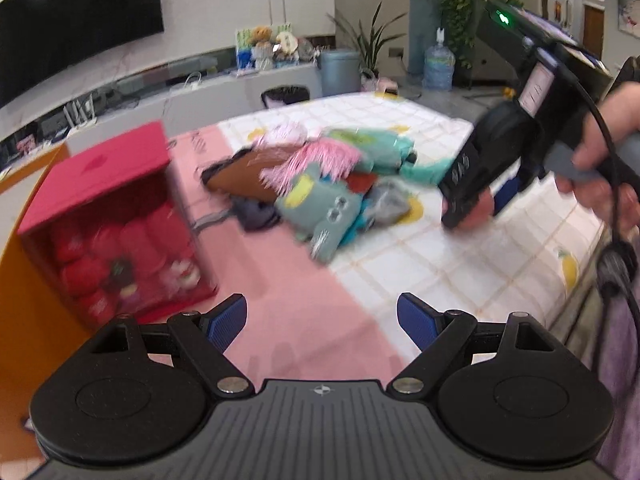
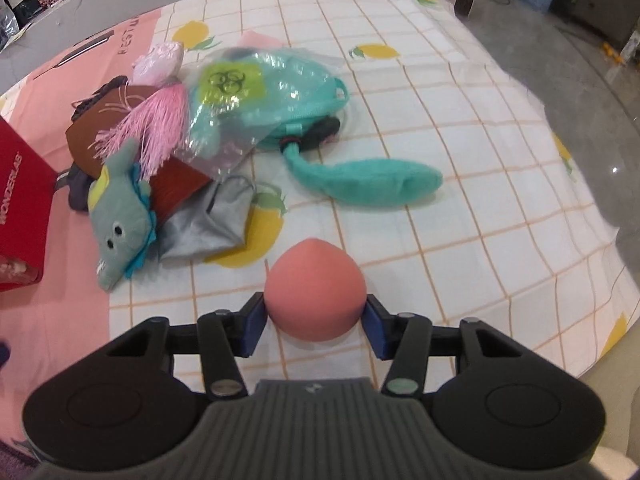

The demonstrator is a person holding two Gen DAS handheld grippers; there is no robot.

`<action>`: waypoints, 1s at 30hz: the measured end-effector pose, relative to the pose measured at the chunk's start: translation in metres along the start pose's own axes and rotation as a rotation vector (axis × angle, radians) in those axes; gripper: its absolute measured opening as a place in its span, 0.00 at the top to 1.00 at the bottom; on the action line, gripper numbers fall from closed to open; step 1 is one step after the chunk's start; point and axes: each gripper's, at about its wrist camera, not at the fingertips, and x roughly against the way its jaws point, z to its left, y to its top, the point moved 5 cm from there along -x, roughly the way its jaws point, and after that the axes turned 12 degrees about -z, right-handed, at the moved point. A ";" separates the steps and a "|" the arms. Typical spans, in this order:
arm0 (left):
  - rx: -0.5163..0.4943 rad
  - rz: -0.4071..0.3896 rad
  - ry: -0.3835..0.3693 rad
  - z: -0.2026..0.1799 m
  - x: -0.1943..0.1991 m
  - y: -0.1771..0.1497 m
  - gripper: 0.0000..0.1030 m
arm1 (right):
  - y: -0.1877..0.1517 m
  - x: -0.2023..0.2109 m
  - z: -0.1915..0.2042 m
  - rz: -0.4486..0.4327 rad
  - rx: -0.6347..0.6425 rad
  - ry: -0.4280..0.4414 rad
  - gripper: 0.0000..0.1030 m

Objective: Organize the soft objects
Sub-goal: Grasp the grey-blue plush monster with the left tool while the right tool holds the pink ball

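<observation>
My right gripper (image 2: 315,322) is shut on a pink egg-shaped sponge (image 2: 315,288) and holds it over the checked cloth, in front of the pile. The pile holds a grey-green plush shark (image 2: 118,224), a teal plush in a plastic bag (image 2: 260,92) with a teal tail (image 2: 364,180), a pink tassel (image 2: 152,120), a brown pouch (image 2: 100,128) and a grey pouch (image 2: 204,224). My left gripper (image 1: 322,322) is open and empty above the pink cloth, short of the pile (image 1: 316,184). The right gripper (image 1: 468,204) shows at the right of the left wrist view.
A red box (image 1: 108,208) with red soft items inside stands left of the pile; it also shows in the right wrist view (image 2: 20,204). The table's (image 2: 520,264) right edge drops to a grey floor. An orange surface (image 1: 24,300) lies at the far left.
</observation>
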 end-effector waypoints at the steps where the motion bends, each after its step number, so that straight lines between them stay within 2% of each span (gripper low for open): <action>1: -0.002 -0.017 -0.033 -0.004 -0.005 0.002 0.03 | -0.002 0.001 0.000 0.000 0.002 0.008 0.50; 3: -0.044 -0.031 -0.112 -0.014 -0.017 0.004 0.03 | -0.004 0.004 -0.001 -0.003 0.008 0.014 0.50; 4: -0.066 -0.026 -0.119 -0.018 -0.026 0.003 0.03 | -0.004 0.005 -0.002 -0.006 0.010 0.007 0.50; 8: -0.101 -0.055 -0.117 -0.024 -0.052 0.001 0.03 | -0.003 0.008 -0.004 -0.014 0.004 -0.018 0.49; 11: -0.123 -0.064 -0.063 -0.020 -0.070 -0.001 0.03 | -0.005 0.008 -0.006 -0.010 -0.009 -0.013 0.49; 18: -0.082 -0.060 -0.001 0.001 -0.091 -0.001 0.03 | -0.004 0.005 -0.001 -0.010 0.028 -0.022 0.47; 20: -0.027 -0.056 -0.026 0.005 -0.094 0.002 0.05 | -0.005 0.005 0.000 -0.012 0.032 -0.020 0.46; 21: -0.002 -0.060 -0.039 0.007 -0.094 0.003 0.10 | -0.006 0.005 0.000 -0.011 0.030 -0.019 0.46; 23: 0.036 -0.054 -0.048 0.010 -0.095 0.002 0.37 | -0.006 0.005 -0.003 -0.010 0.016 -0.019 0.46; 26: 0.034 -0.055 -0.049 0.009 -0.091 0.001 0.61 | -0.006 0.002 -0.006 -0.003 0.001 -0.022 0.46; 30: 0.033 -0.059 -0.030 0.009 -0.088 -0.001 0.67 | -0.007 -0.001 -0.003 0.004 0.023 -0.032 0.46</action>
